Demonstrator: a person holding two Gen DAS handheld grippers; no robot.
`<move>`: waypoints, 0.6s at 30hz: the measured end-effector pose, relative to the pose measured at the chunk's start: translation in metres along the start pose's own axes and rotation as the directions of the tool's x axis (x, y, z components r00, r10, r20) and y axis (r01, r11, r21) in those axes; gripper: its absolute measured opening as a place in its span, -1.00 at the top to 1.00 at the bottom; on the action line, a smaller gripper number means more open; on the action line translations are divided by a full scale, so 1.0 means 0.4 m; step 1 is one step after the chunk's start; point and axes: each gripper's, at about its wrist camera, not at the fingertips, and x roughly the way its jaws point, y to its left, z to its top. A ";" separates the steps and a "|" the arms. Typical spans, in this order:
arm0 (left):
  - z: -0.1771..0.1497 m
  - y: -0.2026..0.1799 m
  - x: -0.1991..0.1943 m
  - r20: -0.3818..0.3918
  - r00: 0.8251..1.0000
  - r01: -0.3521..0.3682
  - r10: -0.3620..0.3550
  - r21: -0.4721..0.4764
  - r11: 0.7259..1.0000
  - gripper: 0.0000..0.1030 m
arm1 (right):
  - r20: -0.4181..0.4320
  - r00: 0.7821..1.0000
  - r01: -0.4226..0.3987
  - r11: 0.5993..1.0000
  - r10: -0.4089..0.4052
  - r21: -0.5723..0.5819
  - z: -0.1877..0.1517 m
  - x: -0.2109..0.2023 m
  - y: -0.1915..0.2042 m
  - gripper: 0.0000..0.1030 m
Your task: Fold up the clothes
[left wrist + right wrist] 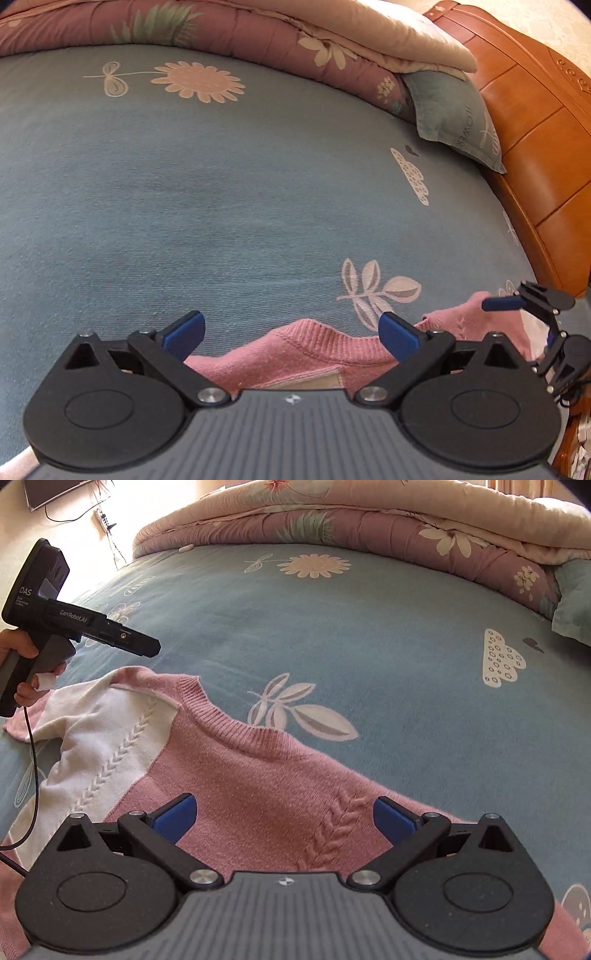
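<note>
Two tools, left tool (291, 332) and right tool (284, 814), hover with jaws spread wide, gripping nothing, above a pink-and-white sweater (258, 775) spread near the bed's (369, 627) near edge. Risk: loose knit may bunch or slip if pinched shallowly.

Blue flowered bed (369, 635); pink-and-white sweater (258, 775) spread beneath the tongs, folded quilt (369, 520) and pillow (454, 118) far ahead.

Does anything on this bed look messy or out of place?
Only the pink sweater: it lies askew, its white sleeve bunched to one side. Both grippers, left and right, hover open above it.
</note>
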 end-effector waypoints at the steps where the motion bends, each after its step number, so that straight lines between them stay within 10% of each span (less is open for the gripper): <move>1: 0.012 -0.011 0.018 -0.019 1.000 0.021 -0.020 0.031 0.999 -0.93 | -0.005 1.000 -0.027 1.000 0.027 0.000 0.022 0.012 -0.021 -1.00; 9: 0.032 -0.068 0.148 -0.278 0.953 0.165 -0.119 0.148 0.975 -0.93 | -0.217 0.948 -0.232 0.972 0.234 0.037 0.088 0.164 -0.091 -1.00; 18: -0.026 -0.127 0.087 -0.355 0.919 0.253 -0.173 0.195 0.948 -0.93 | -0.257 0.916 -0.327 0.945 0.308 -0.031 0.060 0.102 -0.020 -1.00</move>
